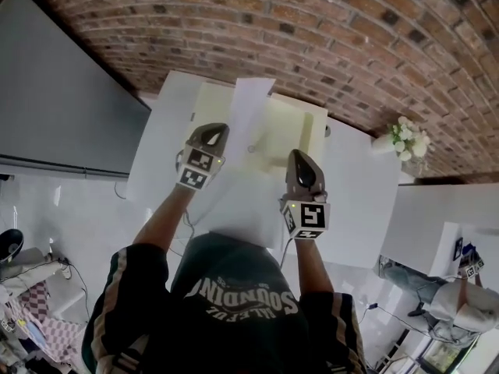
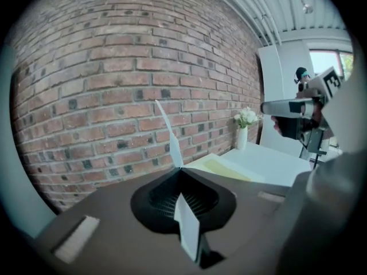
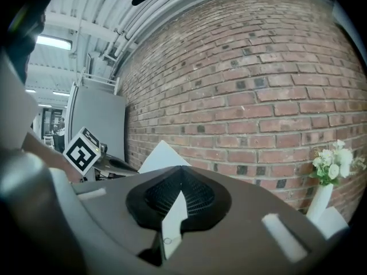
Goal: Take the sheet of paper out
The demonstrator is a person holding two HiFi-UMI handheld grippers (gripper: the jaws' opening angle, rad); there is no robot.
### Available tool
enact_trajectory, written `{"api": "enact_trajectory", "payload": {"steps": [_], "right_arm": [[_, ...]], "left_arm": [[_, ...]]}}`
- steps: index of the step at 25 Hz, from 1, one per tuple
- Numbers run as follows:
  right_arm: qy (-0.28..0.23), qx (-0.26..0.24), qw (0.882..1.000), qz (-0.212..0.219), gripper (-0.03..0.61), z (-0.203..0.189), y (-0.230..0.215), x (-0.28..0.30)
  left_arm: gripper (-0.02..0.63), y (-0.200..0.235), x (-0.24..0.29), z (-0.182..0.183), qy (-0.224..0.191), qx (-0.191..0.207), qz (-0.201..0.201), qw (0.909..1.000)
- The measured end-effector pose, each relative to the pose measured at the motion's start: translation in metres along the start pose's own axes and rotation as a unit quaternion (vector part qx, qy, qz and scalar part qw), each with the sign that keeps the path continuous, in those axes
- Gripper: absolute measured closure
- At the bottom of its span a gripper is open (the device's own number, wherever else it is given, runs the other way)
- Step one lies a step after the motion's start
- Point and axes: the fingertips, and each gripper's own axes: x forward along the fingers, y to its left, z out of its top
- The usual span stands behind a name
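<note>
Wearer: dark shirt with pale print, seen from above; both forearms reach forward, a gripper in each hand
Left gripper: jaws pressed together on the sheet of paper, which runs edge-on through the closed pads and stands up beyond the tips
Right gripper: jaws likewise clamped on the same sheet; a white corner of it rises past the tips
Sheet position: held in the air between the two grippers, one at each side edge; near end hangs toward the wearer, far end reaches over the folder; whether that far end touches the folder cannot be told
Container, folder: pale yellow, lying flat on the white table, partly covered by the sheet in the head view
Folder contents: a deeper yellow panel shows on its surface in the left gripper view; whether other papers lie in it cannot be told
Vase: white, upright, holding white flowers; at the table's far right corner, well apart from the folder
Backdrop: brick wall just behind the table; grey panel to the left
Bystander: second person at the lower right of the head view, well apart from the table
</note>
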Motion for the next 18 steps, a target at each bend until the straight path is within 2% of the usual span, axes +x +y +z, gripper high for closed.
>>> {"api": "enact_trajectory", "payload": {"steps": [4, 8, 18], "right_arm": [[-0.011, -0.006, 1.0, -0.002, 0.58, 0.014, 0.0, 0.001], [-0.017, -0.011, 1.0, -0.002, 0.58, 0.024, 0.004, 0.003], [-0.017, -0.009, 1.0, 0.006, 0.58, 0.025, 0.008, 0.002]], "left_arm": [[0.603, 0.001, -0.023, 0.03, -0.039, -0.007, 0.011, 0.9992], [0.603, 0.004, -0.037, 0.048, -0.06, -0.006, 0.013, 0.9981], [0.603, 0.002, -0.045, 0.056, -0.066, -0.005, 0.013, 0.9977]]}}
